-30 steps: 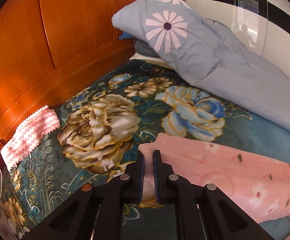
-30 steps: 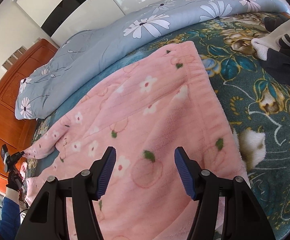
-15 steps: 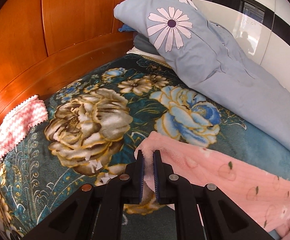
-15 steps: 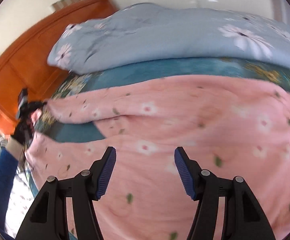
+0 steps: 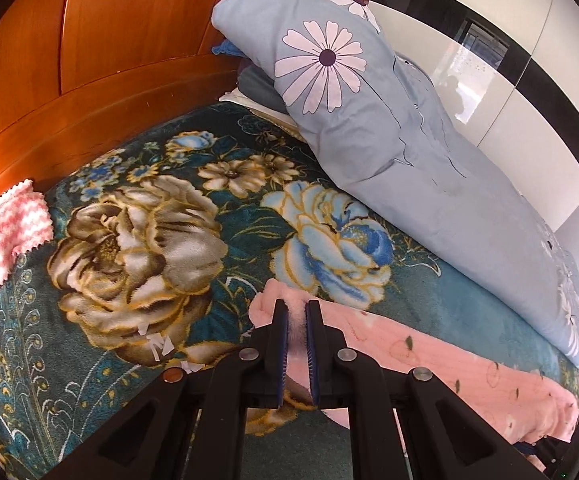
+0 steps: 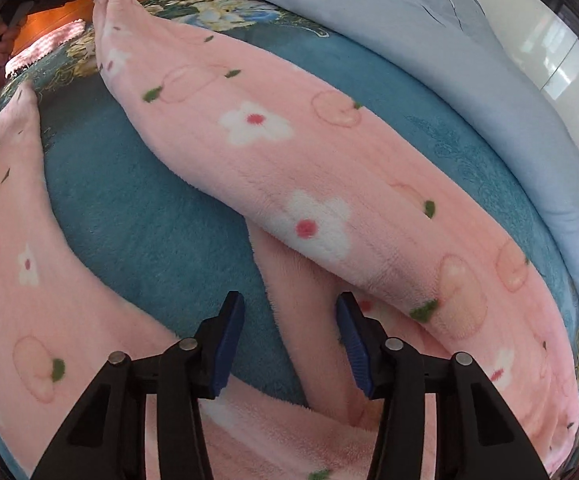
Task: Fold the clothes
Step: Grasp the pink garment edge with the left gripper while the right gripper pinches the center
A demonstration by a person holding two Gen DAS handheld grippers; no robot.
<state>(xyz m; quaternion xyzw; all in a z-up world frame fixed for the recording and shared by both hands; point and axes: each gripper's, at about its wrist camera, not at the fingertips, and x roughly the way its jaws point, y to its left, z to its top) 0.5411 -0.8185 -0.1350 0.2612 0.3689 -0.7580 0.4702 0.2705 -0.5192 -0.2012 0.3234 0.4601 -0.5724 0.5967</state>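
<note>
both my claws work the pink fleece garment point(image 6: 289, 168). left claw point(image 5: 297, 316) clamps its cuff, lower centre of frame. right claw point(image 6: 291, 312), jaws just narrowed, straddles a fold ungripped.

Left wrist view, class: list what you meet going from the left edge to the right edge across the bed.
Pink-and-white zigzag cloth → big beige flower on the bedspread → left claw pinching the pink fleece garment → grey-blue daisy quilt.

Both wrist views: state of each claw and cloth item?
Left claw: shut on the cuff of the pink fleece flower-print trousers.
Right claw: open, jaws just closing, fleece between them, pads not pressing.
Pink fleece trousers: spread out, one leg pulled taut.
Pale blue daisy-print quilt: bunched along the wall.
</note>
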